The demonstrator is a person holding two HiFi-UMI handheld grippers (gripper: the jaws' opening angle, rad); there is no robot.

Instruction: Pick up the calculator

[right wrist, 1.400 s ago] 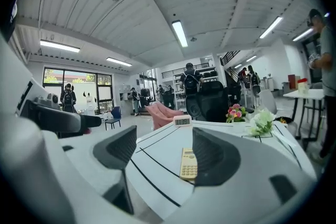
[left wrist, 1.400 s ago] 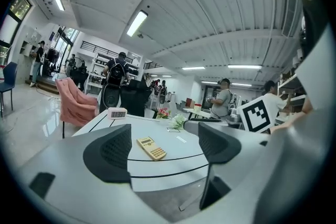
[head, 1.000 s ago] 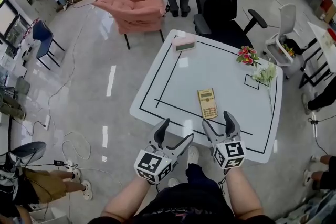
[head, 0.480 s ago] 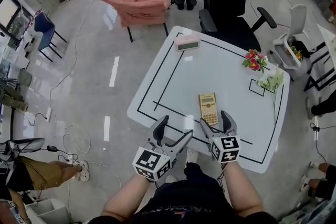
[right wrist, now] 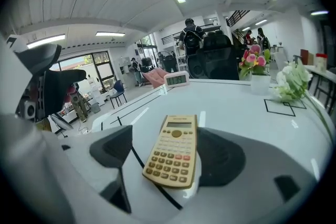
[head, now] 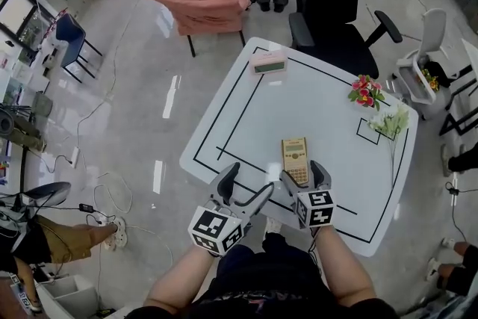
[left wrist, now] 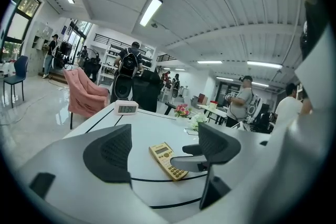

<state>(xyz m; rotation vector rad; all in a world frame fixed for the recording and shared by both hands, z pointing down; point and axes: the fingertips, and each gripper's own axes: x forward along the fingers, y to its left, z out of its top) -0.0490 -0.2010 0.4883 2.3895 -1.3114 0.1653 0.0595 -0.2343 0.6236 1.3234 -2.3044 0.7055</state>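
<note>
Calculator (head: 295, 159), yellow and keys up, lies flat on the white worktop (head: 321, 97), near the person's edge and across the black line marked on it. Its near end sits between the jaws of the right gripper (head: 304, 175), which stand wide apart on either side of it; whether either jaw touches it cannot be told. The left gripper (head: 246, 187) hovers just beside the right one, at the worktop's near edge, jaws also spread wide and holding nothing. At the far edge stands a pink digital clock (head: 268, 64). Flowers (head: 365, 90) sit toward the far right corner.
</note>
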